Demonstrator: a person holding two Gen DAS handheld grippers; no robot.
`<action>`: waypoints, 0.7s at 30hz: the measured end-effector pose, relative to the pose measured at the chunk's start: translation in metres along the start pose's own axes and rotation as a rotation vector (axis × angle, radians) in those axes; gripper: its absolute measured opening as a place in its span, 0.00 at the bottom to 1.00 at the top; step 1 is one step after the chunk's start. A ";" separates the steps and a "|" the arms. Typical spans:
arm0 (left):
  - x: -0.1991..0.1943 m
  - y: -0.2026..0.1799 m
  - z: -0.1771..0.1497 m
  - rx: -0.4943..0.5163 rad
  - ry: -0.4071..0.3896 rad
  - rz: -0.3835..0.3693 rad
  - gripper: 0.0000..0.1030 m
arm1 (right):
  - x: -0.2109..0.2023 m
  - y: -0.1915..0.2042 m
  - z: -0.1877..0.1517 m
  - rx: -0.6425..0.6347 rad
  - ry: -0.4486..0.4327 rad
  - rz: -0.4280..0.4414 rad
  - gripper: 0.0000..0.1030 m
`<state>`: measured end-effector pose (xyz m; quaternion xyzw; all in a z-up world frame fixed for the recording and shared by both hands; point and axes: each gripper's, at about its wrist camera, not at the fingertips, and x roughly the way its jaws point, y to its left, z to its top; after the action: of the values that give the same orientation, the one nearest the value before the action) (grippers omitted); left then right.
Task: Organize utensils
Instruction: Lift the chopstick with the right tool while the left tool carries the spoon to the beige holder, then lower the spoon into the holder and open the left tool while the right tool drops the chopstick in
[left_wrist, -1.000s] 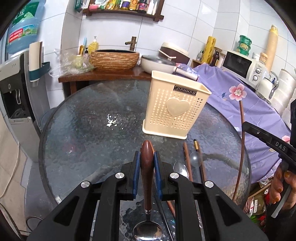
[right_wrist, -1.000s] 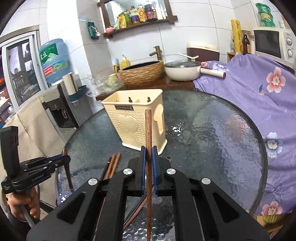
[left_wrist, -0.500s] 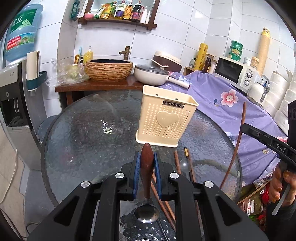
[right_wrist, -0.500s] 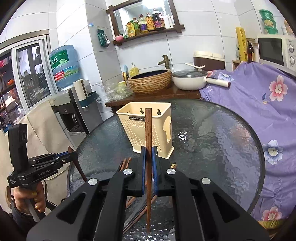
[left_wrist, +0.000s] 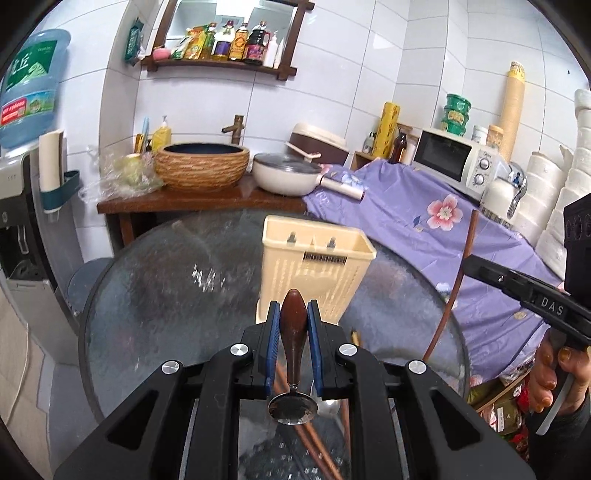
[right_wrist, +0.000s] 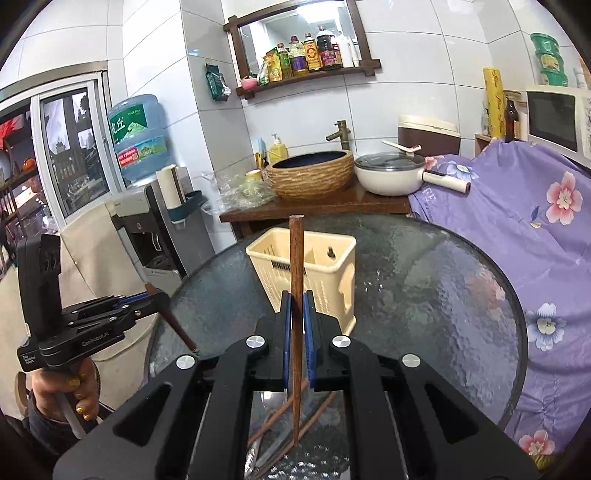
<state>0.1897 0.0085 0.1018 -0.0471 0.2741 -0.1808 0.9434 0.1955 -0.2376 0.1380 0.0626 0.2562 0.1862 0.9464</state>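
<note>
My left gripper (left_wrist: 294, 314) is shut on the brown wooden handle of a metal spoon (left_wrist: 293, 369), held upright above the glass table (left_wrist: 166, 295). My right gripper (right_wrist: 296, 306) is shut on a brown wooden chopstick (right_wrist: 296, 266), held upright. The chopstick also shows in the left wrist view (left_wrist: 458, 273). A cream perforated utensil holder (left_wrist: 314, 273) stands on the table beyond both grippers; it also shows in the right wrist view (right_wrist: 325, 277). More chopsticks (right_wrist: 280, 417) and a spoon (right_wrist: 271, 400) lie on the table below the grippers.
A wooden counter (left_wrist: 199, 201) behind the table carries a woven basin (left_wrist: 201, 166) and a white pan (left_wrist: 286, 179). A purple flowered cloth (left_wrist: 424, 229) covers things at the right, by a microwave (left_wrist: 454, 162). A water dispenser (right_wrist: 147, 221) stands at the left.
Both grippers have risen higher above the table with the spoon and the chopstick. The open top of the holder has come into view from above.
</note>
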 end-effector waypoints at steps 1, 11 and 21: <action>0.001 0.000 0.009 -0.007 -0.010 -0.005 0.14 | -0.001 0.001 0.008 -0.002 -0.012 -0.001 0.07; 0.001 -0.011 0.111 -0.034 -0.159 0.015 0.14 | -0.005 0.010 0.108 0.002 -0.186 -0.029 0.07; 0.050 -0.004 0.155 -0.097 -0.194 0.087 0.14 | 0.033 0.013 0.147 -0.024 -0.290 -0.150 0.07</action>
<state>0.3103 -0.0152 0.2092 -0.0982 0.1917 -0.1207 0.9690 0.2929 -0.2163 0.2524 0.0582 0.1188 0.1072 0.9854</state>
